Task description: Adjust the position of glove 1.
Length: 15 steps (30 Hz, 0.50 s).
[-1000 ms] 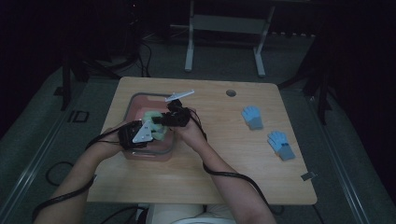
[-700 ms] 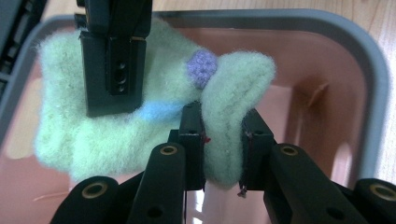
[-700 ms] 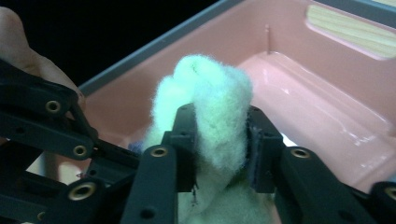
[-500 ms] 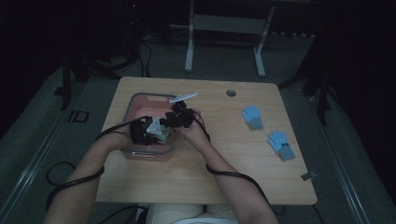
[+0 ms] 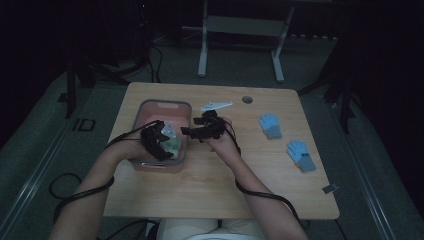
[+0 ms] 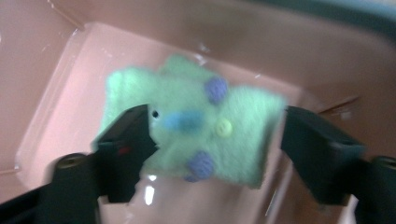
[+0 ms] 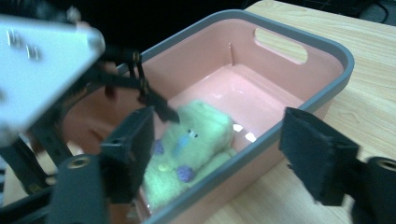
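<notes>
the green cloth (image 7: 187, 144) lies flat on the floor of the pink bin (image 5: 183, 131), toward the end nearest the person, so it sits below the rim and can only be reached from above. that looks like why the left claw (image 5: 161, 139) is tipped down inside the bin: in its own view the jaws stand wide apart on either side of the cloth (image 6: 196, 130), one jaw overlapping the cloth's edge, the other off its far edge. nothing is pinched; whether the jaw tips touch the fabric i cannot tell.

the right claw (image 5: 200, 131) hangs just outside the bin's right wall, jaws apart and holding nothing, aimed across the rim at the cloth. it seems kept there out of the left one's way, ready to steady the bin (image 7: 327, 60) or help.

right of the bin on the surface (image 5: 210, 195) lie two blue gloves (image 5: 270, 125), well apart from it, and beyond it a white strip (image 5: 216, 105).
</notes>
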### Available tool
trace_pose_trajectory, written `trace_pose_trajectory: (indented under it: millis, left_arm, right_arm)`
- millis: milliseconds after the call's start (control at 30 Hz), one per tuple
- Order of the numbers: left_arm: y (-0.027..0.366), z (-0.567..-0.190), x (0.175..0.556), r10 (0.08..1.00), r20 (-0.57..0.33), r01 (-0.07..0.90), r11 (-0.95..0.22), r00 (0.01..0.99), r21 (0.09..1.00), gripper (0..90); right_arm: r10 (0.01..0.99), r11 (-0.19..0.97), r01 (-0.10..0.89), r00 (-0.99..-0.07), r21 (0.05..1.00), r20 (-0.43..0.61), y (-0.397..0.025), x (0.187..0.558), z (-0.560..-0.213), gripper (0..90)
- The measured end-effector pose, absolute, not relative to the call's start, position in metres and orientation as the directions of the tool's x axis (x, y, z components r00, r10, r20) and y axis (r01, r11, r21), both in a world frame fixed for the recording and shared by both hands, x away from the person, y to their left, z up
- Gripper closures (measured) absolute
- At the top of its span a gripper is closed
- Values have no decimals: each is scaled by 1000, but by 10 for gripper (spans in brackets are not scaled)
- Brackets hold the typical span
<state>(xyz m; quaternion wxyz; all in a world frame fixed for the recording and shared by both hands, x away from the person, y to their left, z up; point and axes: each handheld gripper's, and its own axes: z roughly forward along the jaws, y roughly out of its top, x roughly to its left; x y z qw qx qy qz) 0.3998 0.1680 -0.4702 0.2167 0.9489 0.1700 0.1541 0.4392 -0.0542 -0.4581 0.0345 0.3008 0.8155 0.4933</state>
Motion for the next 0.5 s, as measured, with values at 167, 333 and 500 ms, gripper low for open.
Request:
trace_pose_trajectory:
  millis: [167, 333, 500]
  left_arm:
    - [176, -458, 396, 464, 205, 301, -793, 862, 530, 143]
    - [177, -443, 382, 520, 153, 319, -702, 840, 636, 112]
    - [167, -438, 370, 520, 128, 309, -668, 845, 677, 57]
  right_arm:
    - [497, 336, 437, -835, 835, 236, -63, 432, -454, 187]
    - [483, 323, 421, -844, 848, 235, -74, 421, -448, 186]
    - [474, 358, 390, -859, 848, 195, -81, 413, -446, 186]
